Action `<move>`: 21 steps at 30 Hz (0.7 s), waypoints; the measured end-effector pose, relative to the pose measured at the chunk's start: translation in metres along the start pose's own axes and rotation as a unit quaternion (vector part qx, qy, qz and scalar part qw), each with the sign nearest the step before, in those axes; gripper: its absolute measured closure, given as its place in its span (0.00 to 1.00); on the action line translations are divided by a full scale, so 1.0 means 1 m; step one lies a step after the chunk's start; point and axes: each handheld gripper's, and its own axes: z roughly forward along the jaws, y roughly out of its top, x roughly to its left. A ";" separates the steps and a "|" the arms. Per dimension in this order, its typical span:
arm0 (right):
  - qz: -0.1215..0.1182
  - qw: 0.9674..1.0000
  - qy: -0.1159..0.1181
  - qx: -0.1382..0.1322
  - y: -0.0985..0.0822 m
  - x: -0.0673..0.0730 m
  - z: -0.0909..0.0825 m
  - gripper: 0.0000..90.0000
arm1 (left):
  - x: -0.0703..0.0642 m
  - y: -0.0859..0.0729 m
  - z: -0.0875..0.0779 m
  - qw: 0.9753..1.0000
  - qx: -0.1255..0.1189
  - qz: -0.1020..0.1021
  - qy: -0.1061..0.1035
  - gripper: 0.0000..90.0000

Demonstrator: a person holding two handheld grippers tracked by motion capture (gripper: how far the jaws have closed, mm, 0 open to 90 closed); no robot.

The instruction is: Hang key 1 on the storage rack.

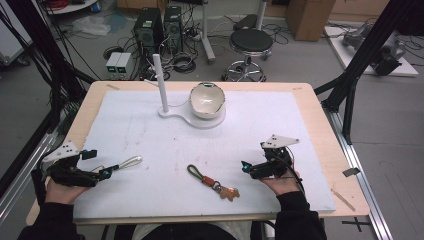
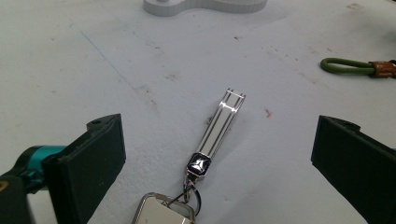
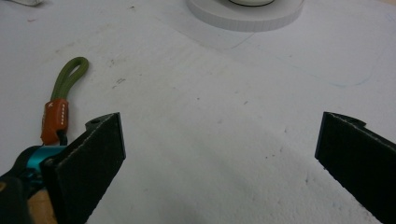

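A silver strap keychain (image 1: 128, 162) lies at the mat's front left, its key fob (image 2: 163, 212) nearest my left gripper (image 1: 98, 164). In the left gripper view the silver strap (image 2: 219, 125) lies flat between the wide-apart jaws of that gripper (image 2: 218, 144), untouched. A second keychain (image 1: 212, 182), with a green cord loop, an orange leather band and a brown charm, lies at front centre. My right gripper (image 1: 254, 157) rests open to its right. In the right gripper view the green loop (image 3: 70, 77) lies left of the open gripper (image 3: 219, 140), which holds nothing.
A white stand (image 1: 192, 117) with an upright peg (image 1: 160, 82) and a white bowl (image 1: 207, 100) sits at the back centre of the white mat (image 1: 150, 135). Its base edge (image 3: 245, 16) lies ahead of both grippers. Black frame posts flank the wooden table (image 1: 325, 145).
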 end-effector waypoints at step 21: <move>-0.026 0.999 0.027 0.022 0.016 0.027 0.021 0.01 | 0.000 0.000 -0.001 1.000 -0.003 0.001 -0.001 0.04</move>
